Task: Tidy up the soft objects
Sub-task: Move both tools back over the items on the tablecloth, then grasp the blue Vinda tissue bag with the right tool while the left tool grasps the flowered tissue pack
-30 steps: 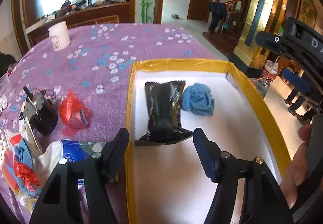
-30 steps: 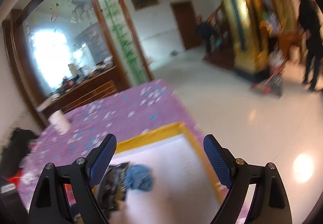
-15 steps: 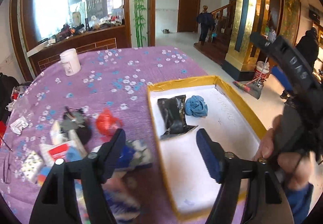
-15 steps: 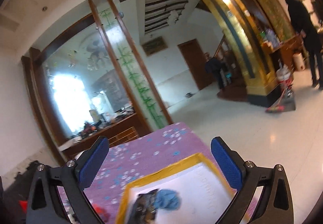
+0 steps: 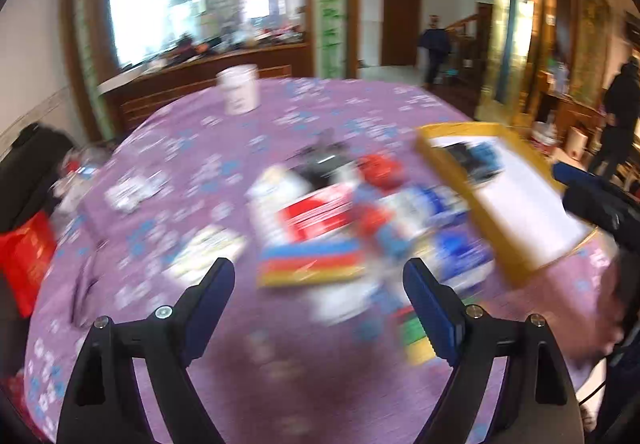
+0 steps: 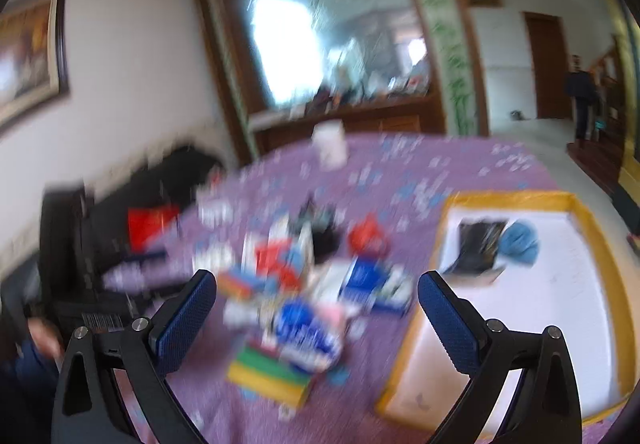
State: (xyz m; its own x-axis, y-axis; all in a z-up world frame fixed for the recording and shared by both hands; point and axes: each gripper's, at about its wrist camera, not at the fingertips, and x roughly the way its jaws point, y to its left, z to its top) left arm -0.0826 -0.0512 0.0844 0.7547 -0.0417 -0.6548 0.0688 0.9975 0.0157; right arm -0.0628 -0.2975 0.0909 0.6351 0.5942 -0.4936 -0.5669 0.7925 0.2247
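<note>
Both views are motion-blurred. A yellow-rimmed white tray (image 6: 592,244) lies at the right of the purple flowered table and holds a black packet (image 6: 478,246) and a blue cloth ball (image 6: 520,242). The tray (image 5: 452,167) also shows in the left wrist view. A blurred pile of packets (image 5: 340,224) and a red bag (image 6: 368,238) lies in the table's middle, left of the tray. My left gripper (image 5: 318,298) is open and empty above the pile's near side. My right gripper (image 6: 316,318) is open and empty above the pile (image 6: 304,324).
A white jar (image 5: 240,89) stands at the table's far side. A red bag (image 5: 26,256) and dark things lie at the left edge. The other hand-held gripper (image 5: 596,199) shows at the right, over the tray's near end. People stand in the room behind.
Both grippers have swung left, away from the tray and over the pile of packets. The right gripper view has dropped from the room to the table. Both stay open.
</note>
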